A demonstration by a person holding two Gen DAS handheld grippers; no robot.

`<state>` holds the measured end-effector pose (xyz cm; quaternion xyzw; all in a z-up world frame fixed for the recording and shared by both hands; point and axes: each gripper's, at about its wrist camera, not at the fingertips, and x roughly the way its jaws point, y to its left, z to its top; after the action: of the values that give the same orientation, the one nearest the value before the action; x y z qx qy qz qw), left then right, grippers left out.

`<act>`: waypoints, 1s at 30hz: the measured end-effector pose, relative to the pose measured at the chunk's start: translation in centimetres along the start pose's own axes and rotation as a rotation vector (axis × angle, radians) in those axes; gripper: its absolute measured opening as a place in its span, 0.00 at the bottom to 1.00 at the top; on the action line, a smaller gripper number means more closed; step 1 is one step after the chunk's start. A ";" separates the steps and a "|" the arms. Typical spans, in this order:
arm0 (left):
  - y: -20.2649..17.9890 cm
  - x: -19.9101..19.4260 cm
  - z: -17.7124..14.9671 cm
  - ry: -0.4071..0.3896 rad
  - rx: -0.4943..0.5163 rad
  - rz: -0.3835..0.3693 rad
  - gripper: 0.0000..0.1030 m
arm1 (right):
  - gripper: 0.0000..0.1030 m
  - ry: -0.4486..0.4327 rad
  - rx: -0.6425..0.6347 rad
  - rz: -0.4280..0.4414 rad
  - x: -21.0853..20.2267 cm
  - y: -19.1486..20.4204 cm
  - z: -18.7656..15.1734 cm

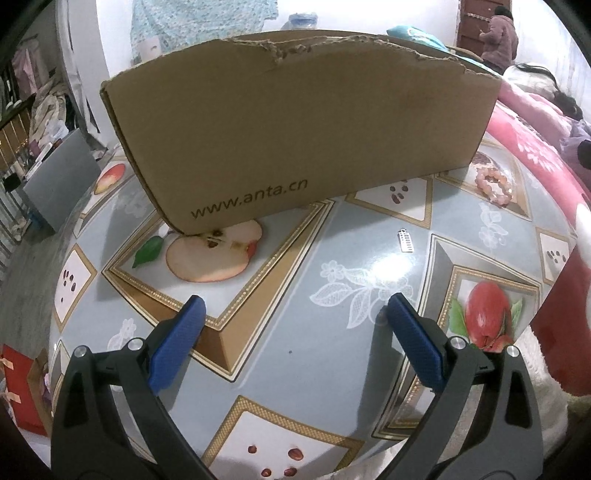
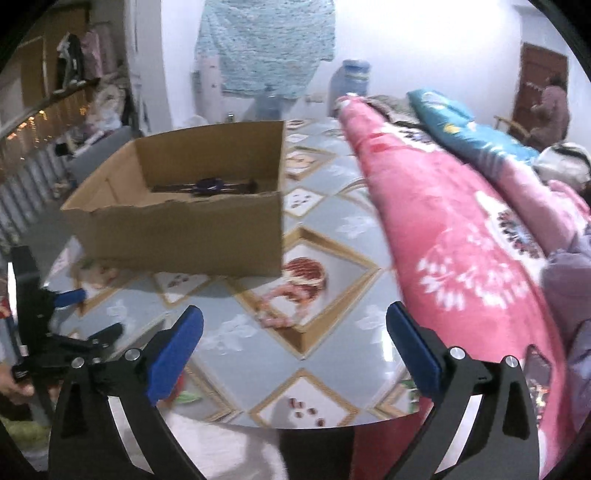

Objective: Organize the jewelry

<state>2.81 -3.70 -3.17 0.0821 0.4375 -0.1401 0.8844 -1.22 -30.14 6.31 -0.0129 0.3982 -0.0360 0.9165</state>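
An open cardboard box (image 1: 295, 129) printed "www.anta.cn" stands on the fruit-patterned table (image 1: 295, 369). In the right wrist view the box (image 2: 184, 229) holds a dark jewelry piece (image 2: 207, 186). A pink bead bracelet (image 1: 495, 186) lies on the table right of the box, and a small silver pendant (image 1: 405, 242) lies nearer the middle. My left gripper (image 1: 295, 306) hovers open over the table, in front of the box, with nothing between its fingers. My right gripper (image 2: 295, 317) is open and empty too, above the table's near edge. A blurred pink bracelet (image 2: 271, 319) lies just beyond it.
A pink flowered blanket (image 2: 461, 258) and blue bedding (image 2: 461, 125) crowd the table's right side. The left gripper (image 2: 92, 314) shows at the left edge of the right wrist view, held by a hand (image 2: 14, 387). A person (image 1: 500, 35) stands by a far door.
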 end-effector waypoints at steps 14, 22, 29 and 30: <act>-0.5 0.0 0.2 0.027 -0.036 0.031 0.93 | 0.94 -0.111 0.068 0.000 -1.8 -2.9 0.0; -0.4 0.1 0.1 0.014 -0.021 0.027 0.93 | 0.94 -0.061 0.213 0.062 0.9 -4.7 -1.1; 0.1 0.1 0.0 0.003 0.004 0.002 0.93 | 0.94 0.028 0.216 0.167 3.7 -4.2 -2.1; 0.1 0.1 0.2 0.004 0.008 -0.002 0.93 | 0.94 0.027 0.207 0.173 4.0 -3.9 -2.0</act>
<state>3.02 -3.62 -3.13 0.0854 0.4391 -0.1423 0.8830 -0.20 -34.35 2.23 0.1167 0.4042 0.0021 0.9072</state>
